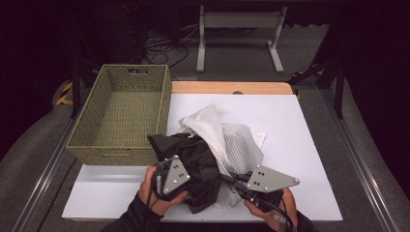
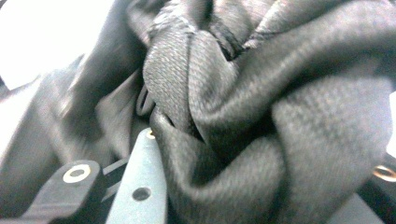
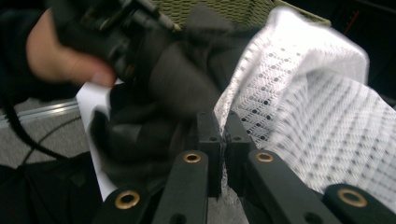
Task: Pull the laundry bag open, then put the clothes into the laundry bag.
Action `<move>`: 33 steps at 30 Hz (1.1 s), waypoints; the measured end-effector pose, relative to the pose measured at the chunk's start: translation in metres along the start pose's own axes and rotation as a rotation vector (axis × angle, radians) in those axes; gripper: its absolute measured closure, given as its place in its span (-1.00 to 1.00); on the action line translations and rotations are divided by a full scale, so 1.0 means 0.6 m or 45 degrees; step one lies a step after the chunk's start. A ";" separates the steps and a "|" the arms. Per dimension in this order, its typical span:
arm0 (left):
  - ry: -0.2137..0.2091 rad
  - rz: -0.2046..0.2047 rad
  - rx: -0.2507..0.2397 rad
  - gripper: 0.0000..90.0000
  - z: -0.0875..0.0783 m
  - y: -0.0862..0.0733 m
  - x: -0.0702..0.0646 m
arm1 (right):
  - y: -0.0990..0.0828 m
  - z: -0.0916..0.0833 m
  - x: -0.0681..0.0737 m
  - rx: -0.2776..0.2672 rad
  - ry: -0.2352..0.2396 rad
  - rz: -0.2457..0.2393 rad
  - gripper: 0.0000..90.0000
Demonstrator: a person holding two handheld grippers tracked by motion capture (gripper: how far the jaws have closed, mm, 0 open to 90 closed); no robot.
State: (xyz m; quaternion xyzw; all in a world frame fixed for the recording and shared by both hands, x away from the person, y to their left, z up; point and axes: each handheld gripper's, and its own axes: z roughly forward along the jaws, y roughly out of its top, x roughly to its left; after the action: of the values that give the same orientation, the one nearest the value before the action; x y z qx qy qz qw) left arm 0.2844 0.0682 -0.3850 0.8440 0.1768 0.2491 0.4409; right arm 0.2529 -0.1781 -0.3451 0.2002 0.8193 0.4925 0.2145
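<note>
A black garment (image 1: 193,159) lies bunched at the table's near middle, with a white mesh garment (image 1: 227,140) draped over its right side. My left gripper (image 1: 186,170) is at the black garment's left; its jaws are shut on a thick fold of that black cloth (image 2: 243,116). From the right, my right gripper (image 1: 233,180) reaches into the pile. Its pads (image 3: 212,135) are pressed together on a thin edge of the white mesh (image 3: 317,121), lifted off the table. The other hand (image 3: 56,60) and its gripper (image 3: 116,28) show beyond the black cloth (image 3: 177,79).
An olive woven basket (image 1: 116,155) with nothing in it stands at the table's left, close to the pile. The white table top (image 1: 300,130) stretches to the right and has a wooden back edge (image 1: 232,88). A white metal stand (image 1: 239,21) is on the floor behind.
</note>
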 end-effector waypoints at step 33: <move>-0.119 -0.110 -0.045 -0.75 -0.014 -0.022 0.059 | -0.092 -0.023 -0.058 0.124 -0.108 0.146 0.98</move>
State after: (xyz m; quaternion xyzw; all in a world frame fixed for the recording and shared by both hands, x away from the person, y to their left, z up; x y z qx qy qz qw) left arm 0.3073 0.0992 -0.3830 0.8384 0.1879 0.1930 0.4739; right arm 0.2680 -0.2309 -0.3834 0.2778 0.8197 0.4547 0.2104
